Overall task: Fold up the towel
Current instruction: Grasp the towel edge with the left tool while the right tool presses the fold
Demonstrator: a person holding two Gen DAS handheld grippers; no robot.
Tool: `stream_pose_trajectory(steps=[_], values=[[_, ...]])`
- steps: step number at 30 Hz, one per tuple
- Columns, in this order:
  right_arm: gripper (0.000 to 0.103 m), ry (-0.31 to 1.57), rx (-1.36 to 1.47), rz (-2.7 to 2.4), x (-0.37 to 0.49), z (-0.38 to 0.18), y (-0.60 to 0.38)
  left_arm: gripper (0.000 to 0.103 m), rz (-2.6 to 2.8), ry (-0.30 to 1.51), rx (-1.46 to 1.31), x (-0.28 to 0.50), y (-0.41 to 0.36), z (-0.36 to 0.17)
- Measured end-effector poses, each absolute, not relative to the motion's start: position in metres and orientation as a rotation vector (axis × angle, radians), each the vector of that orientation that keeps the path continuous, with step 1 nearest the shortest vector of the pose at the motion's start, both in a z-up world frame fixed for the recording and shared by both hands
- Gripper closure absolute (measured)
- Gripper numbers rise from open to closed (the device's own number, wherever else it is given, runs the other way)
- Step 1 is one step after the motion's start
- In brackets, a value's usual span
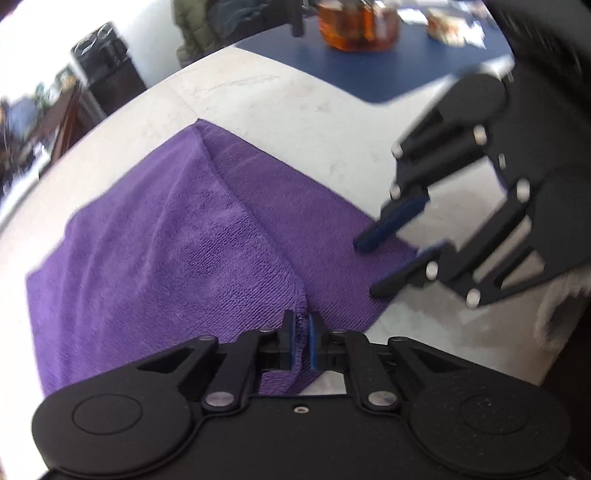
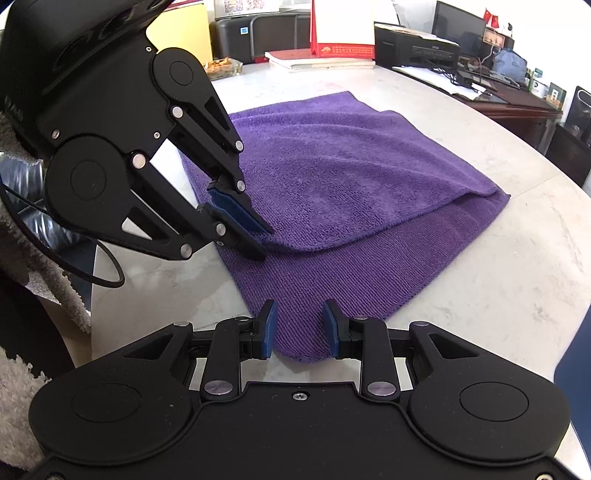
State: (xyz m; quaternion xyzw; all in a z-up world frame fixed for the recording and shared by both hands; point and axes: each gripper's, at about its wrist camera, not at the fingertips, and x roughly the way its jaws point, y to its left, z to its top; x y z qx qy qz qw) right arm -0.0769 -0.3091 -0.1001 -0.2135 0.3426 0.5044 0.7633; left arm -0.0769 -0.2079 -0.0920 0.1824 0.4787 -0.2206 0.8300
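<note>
A purple towel [image 1: 166, 240] [image 2: 351, 166] lies on the pale stone table [image 1: 295, 103] [image 2: 498, 277], its upper layer folded over a lower one. My left gripper [image 1: 303, 339] [image 2: 258, 240] is shut on the near edge of the upper layer, and a ridge of cloth runs from its blue pads towards the far corner. My right gripper [image 2: 300, 328] [image 1: 367, 267] stands open over the near corner of the lower layer. That corner lies flat between its pads, which do not press on it.
An amber jar [image 1: 358, 26] stands on a blue mat [image 1: 406, 70] at the far side. A red stand [image 2: 343, 48], papers, a printer [image 2: 417, 48] and a glass dish [image 2: 221, 68] line the back. The person's fluffy sleeve [image 2: 22, 240] is at the left.
</note>
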Motion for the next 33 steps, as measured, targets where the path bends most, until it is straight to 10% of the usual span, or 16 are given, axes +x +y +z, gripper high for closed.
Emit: stream_pose_trajectory(steps=[33], values=[[0.076, 0.738, -0.489, 1.110, -0.076, -0.101, -0.304, 0.097, -0.704, 0.958, -0.242, -0.048, -0.184, -0.053]])
